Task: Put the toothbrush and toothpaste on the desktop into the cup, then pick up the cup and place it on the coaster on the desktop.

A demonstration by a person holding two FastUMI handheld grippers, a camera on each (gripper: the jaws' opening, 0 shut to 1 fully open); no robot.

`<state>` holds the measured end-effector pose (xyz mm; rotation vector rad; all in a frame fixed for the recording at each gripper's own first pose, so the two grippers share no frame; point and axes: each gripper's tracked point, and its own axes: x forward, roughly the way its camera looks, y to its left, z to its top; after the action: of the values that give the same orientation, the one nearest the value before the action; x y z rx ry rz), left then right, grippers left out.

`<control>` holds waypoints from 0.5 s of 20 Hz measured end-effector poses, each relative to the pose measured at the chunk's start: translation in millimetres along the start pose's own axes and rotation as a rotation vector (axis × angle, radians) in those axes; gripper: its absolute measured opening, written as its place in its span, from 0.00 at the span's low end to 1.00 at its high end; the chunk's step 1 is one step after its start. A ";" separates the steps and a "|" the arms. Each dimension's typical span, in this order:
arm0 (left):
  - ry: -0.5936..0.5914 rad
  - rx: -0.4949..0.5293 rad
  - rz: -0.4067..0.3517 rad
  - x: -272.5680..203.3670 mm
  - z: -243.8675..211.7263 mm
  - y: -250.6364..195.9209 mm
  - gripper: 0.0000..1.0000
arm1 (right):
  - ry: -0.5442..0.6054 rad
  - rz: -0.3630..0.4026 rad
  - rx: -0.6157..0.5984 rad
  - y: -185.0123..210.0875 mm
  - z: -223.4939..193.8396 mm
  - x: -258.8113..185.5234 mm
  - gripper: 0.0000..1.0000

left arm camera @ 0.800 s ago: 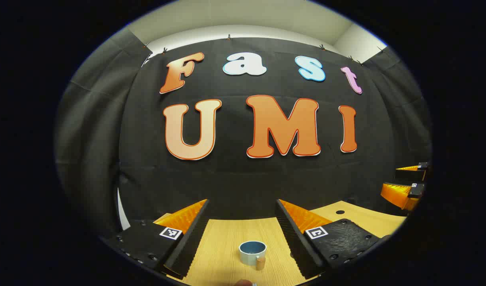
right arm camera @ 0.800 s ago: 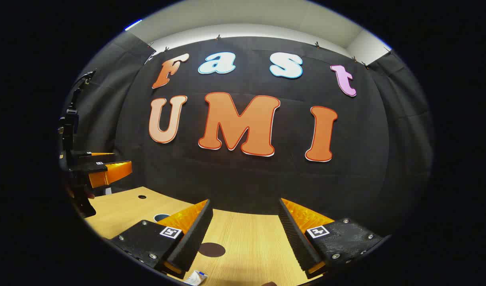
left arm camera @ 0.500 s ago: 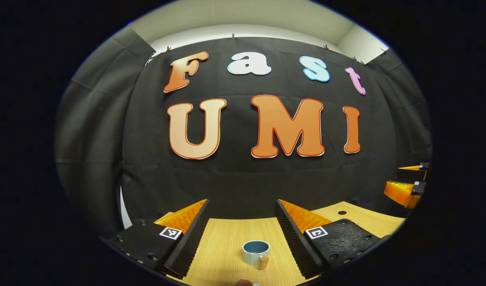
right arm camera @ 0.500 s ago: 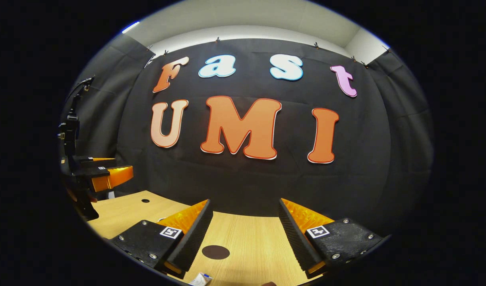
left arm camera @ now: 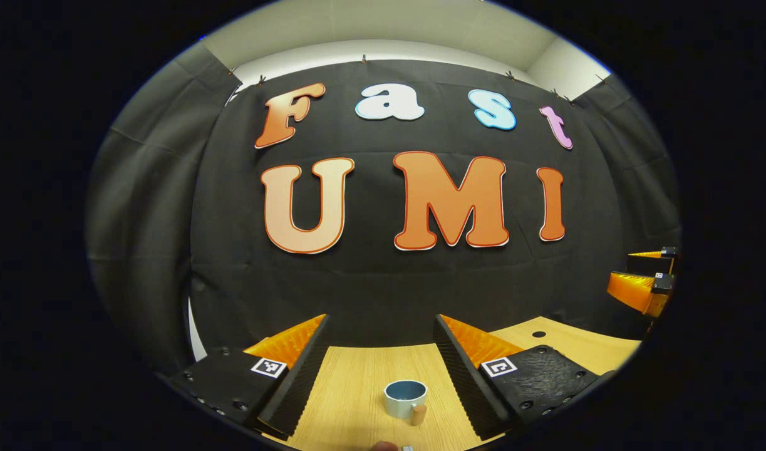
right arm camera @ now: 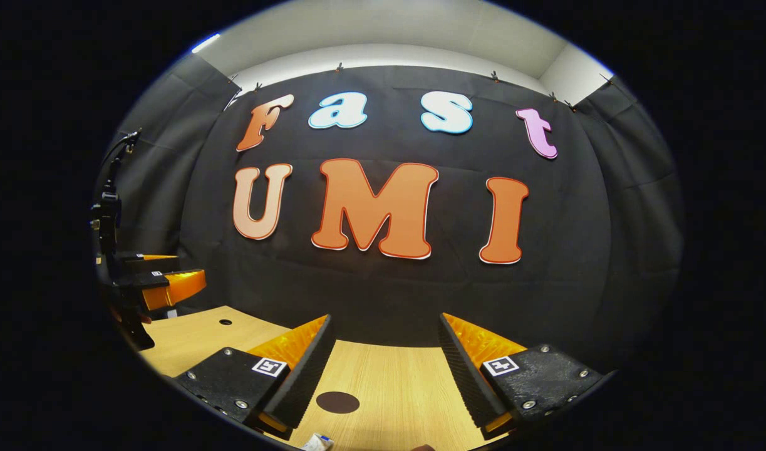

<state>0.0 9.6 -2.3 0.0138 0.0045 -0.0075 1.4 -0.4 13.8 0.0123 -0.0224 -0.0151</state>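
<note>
A pale cup [left arm camera: 404,398] with a blue inside and a wooden handle stands upright on the wooden desktop [left arm camera: 357,382], low in the left gripper view. My left gripper [left arm camera: 380,347] hovers above and short of it, open, nothing between its fingers. In the right gripper view a dark round coaster [right arm camera: 337,402] lies flat on the desktop [right arm camera: 401,382]. Below it, at the bottom edge, the end of the white toothpaste tube [right arm camera: 317,443] peeks in. My right gripper [right arm camera: 386,347] is open above the coaster, holding nothing. A small pale tip [left arm camera: 383,446] at the left gripper view's bottom edge is too cut off to name.
The other gripper [left arm camera: 642,285] hangs at the far right of the left gripper view. In the right gripper view the left gripper [right arm camera: 151,282] and the hand holding it are at the far left. A small round hole [right arm camera: 225,322] is in the desktop. The black cloth wall closes the back.
Both views shifted slightly. In the right gripper view the wall slid down a little and the coaster and tube drifted sideways. The cup moved slightly right in the left gripper view. Both grippers stayed open.
</note>
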 end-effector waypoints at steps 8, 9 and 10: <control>0.144 0.032 -0.034 3.9 -31.7 -3.9 0.97 | 0.144 0.098 -0.040 30.5 -33.1 -0.1 0.98; 0.182 0.026 -0.042 4.3 -41.0 -6.1 0.96 | 0.169 0.117 -0.048 37.1 -39.0 -1.5 0.98; 0.223 0.018 -0.052 4.2 -51.3 -8.4 0.96 | 0.196 0.134 -0.056 41.7 -47.2 -3.0 0.97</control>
<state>4.0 1.8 -53.7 0.0328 0.2277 -0.0575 0.1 41.9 -33.0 -0.0434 0.1736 0.1191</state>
